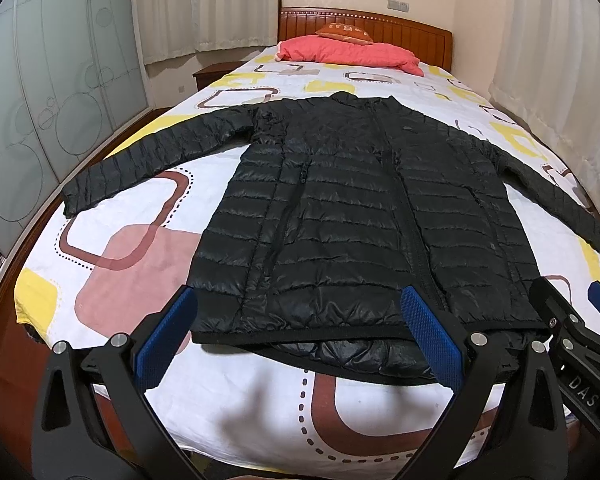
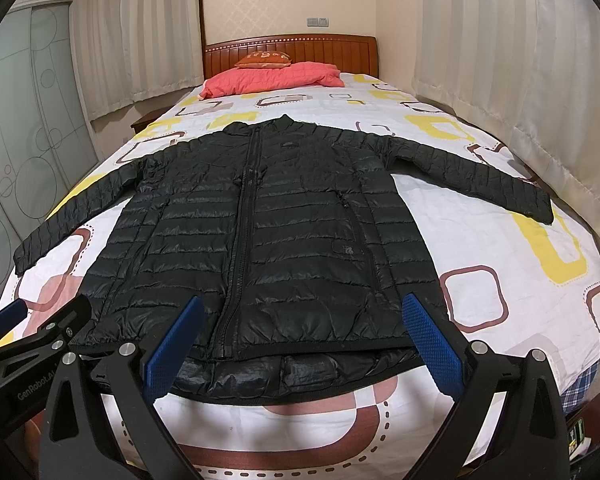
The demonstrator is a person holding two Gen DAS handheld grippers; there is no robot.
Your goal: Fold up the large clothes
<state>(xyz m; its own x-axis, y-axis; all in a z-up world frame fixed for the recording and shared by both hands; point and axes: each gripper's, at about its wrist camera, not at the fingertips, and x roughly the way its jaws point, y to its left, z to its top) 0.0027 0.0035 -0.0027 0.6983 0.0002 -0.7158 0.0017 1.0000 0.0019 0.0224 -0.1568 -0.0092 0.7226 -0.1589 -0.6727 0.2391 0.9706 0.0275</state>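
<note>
Jacket (image 1: 364,216) flat on bed (image 1: 148,208), front up, zip closed; long axis runs along the bed, collar toward headboard (image 1: 380,26), hem toward the cameras at the foot end; both sleeves spread out sideways and angled slightly back toward the foot, so the sleeve span lies across the bed width; left sleeve cuff near the bed's left edge, right sleeve cuff near the right edge; hem edge slightly lifted, shiny lining showing under it; small patch visible low on one front panel in the right wrist view; no containers in sight, nothing inside anything.

Pink quilt (image 1: 348,54) bunched at the head end, orange cushion (image 1: 344,34) on top of it, both well apart from the jacket; sheet printed with yellow, pink and brown rounded squares; curtains on both sides, frosted wardrobe door (image 1: 40,120) at left.

Left hand-held gripper (image 1: 300,332) wide, blue pads apart, nothing between them, hovering over the hem's left half, tilted down; right hand-held gripper (image 2: 304,336) also wide, empty, over the hem's right half, same downward tilt; each one shows at the edge of the other's view, side by side at the foot of the bed; neither touching the jacket as far as can be seen.
</note>
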